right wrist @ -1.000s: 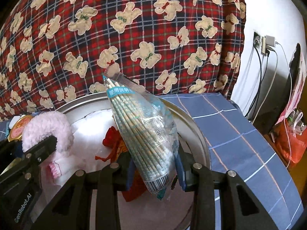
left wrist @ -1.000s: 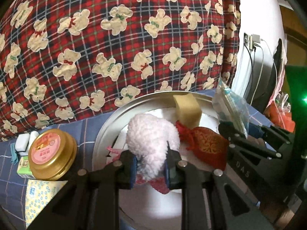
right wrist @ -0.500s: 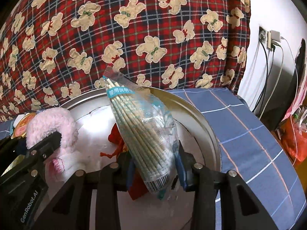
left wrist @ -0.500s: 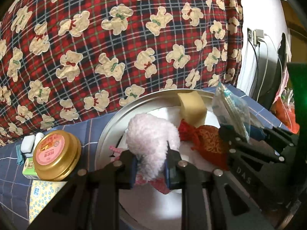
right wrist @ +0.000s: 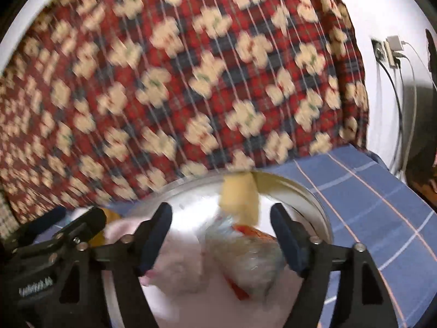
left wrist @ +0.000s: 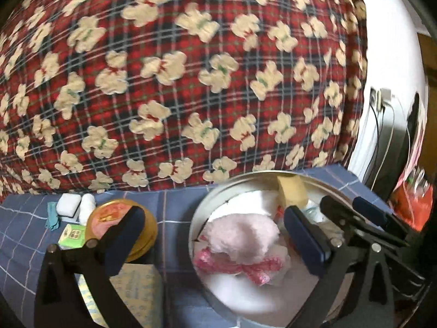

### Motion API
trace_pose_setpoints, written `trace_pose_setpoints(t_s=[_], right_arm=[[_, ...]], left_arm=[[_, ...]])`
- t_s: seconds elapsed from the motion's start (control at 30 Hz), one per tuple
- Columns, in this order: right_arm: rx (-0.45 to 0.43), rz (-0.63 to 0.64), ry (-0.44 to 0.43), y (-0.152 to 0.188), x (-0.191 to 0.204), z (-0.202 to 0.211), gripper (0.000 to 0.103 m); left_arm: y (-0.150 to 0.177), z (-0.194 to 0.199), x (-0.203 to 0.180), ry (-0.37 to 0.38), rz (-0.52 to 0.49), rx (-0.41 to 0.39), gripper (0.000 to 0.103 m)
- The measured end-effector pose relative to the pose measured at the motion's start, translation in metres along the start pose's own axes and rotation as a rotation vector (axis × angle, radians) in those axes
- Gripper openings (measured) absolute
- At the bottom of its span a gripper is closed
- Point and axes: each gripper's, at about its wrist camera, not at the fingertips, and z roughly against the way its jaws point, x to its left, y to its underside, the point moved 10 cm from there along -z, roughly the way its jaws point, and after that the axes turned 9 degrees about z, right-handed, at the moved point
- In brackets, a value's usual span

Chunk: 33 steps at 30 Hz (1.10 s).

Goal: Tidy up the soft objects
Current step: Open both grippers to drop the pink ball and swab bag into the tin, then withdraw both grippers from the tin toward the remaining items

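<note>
Pink puff (left wrist: 240, 235) lies in metal basin (left wrist: 196, 218), at 3 o'clock of gold tin (left wrist: 123, 227); left gripper (left wrist: 215, 235) just sprang wide, empty; right gripper (right wrist: 221, 235) just opened, released bag (right wrist: 245, 257) below it in basin

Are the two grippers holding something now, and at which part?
Nothing is held. The left gripper has just opened; the pink fluffy toy lies free in the round tray. The right gripper has just opened above the plastic bag.
</note>
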Motion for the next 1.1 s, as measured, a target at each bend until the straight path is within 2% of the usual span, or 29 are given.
trace_pose_setpoints(t_s=[0.1, 0.3, 0.53, 0.63, 0.73, 0.9, 1.1], right_arm=[[-0.072, -0.007, -0.010, -0.007, 0.004, 0.012, 0.079], [-0.155, 0.048, 0.128, -0.010, -0.002, 0.027, 0.079], [-0.253, 0.006, 0.226, -0.011, 0.006, 0.055, 0.079], [-0.260, -0.019, 0.222, -0.006, 0.024, 0.061, 0.079], [-0.239, 0.020, 0.214, 0.000, 0.048, 0.062, 0.079], [-0.273, 0.049, 0.210, 0.000, 0.089, 0.073, 0.079], [-0.260, 0.012, 0.130, 0.004, 0.147, 0.062, 0.079]], left_arm=[[-0.004, 0.006, 0.012, -0.028, -0.010, 0.003, 0.103], [-0.006, 0.024, 0.053, -0.081, -0.011, -0.015, 0.103], [-0.009, 0.046, 0.141, -0.209, 0.006, -0.084, 0.103], [-0.009, 0.053, 0.185, -0.251, 0.028, -0.111, 0.103], [-0.008, 0.059, 0.220, -0.286, 0.027, -0.135, 0.103], [-0.010, 0.068, 0.274, -0.347, 0.017, -0.164, 0.103], [-0.003, 0.070, 0.329, -0.418, 0.024, -0.145, 0.103]])
